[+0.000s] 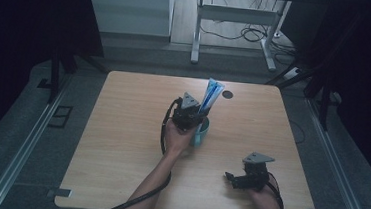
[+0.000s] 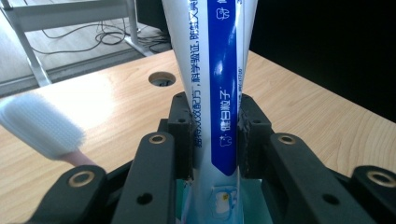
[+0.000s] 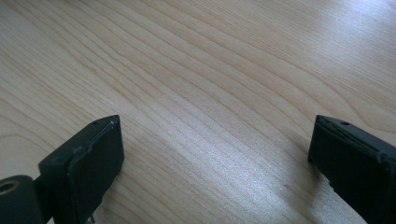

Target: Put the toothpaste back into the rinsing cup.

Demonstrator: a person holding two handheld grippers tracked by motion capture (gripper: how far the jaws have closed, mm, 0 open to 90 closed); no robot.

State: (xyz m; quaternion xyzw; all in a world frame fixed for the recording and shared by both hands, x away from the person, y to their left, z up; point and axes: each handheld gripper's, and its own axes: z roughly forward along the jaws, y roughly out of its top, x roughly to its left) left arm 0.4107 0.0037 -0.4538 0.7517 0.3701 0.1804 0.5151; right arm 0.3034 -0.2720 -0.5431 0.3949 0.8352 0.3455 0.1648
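Between the left gripper's jaws, toothpaste tube upright, clamped, right gripper's jaws apart.

We see the blue-and-white toothpaste tube cut off by the picture's top edge in the left gripper view, its foot hidden between the jaws. The white-bristled toothbrush head is blurred, its handle hidden.

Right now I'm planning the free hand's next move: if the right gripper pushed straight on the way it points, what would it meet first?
Most likely the bare wooden table: the right gripper, jaws open, has nothing else ahead.
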